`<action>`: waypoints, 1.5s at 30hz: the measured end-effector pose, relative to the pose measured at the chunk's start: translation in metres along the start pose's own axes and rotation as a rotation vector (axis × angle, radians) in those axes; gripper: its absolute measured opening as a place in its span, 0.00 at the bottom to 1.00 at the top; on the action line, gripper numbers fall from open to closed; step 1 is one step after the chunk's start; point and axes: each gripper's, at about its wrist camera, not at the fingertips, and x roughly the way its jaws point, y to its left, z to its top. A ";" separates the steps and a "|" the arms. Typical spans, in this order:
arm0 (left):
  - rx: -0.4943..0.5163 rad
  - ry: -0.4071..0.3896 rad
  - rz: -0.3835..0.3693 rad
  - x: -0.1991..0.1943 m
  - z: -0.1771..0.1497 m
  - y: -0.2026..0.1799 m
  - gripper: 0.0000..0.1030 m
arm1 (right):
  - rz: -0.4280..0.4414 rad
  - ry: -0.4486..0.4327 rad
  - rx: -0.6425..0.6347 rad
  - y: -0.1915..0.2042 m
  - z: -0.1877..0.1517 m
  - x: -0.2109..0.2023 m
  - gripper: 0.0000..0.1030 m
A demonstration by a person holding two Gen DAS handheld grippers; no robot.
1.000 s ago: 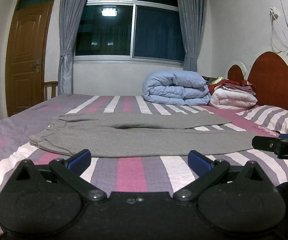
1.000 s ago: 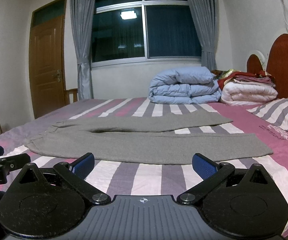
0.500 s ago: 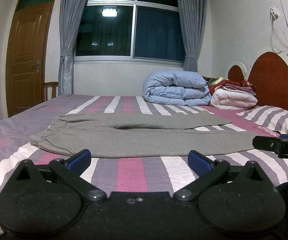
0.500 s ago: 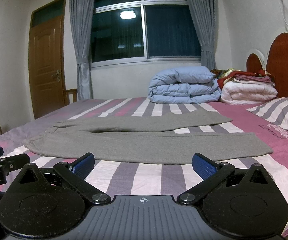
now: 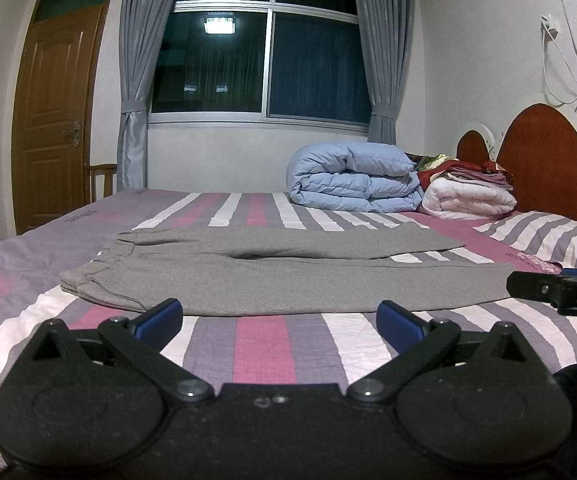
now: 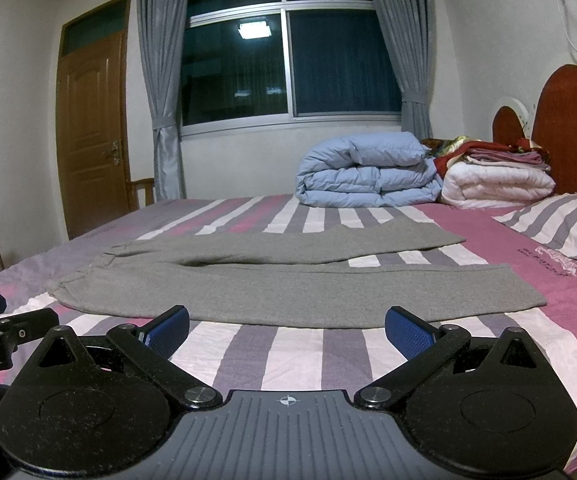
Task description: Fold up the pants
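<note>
Pants [image 5: 272,280], one grey pair, lie flat on the bed [image 5: 264,344] just ahead of two wide-spread empty tongs, left [image 5: 279,322] and right [image 6: 287,330], all unchanged from before.

Bedrm: striped bed [image 5: 272,344], dark window [image 5: 264,56].

Grey pants [image 5: 280,280] lie flat beyond the wide-spread left gripper [image 5: 279,322].

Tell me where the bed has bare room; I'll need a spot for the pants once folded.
Free: the striped sheet between the grey pants and both open grippers, left and right; also the strip between the pants and the window wall, left of the blue duvet. Crowded: the headboard end, with the duvet, white quilt and pillow.
</note>
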 end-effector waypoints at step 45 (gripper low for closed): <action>-0.052 0.463 0.014 0.453 0.114 0.354 0.54 | 0.295 0.367 -0.367 0.018 0.131 0.556 0.52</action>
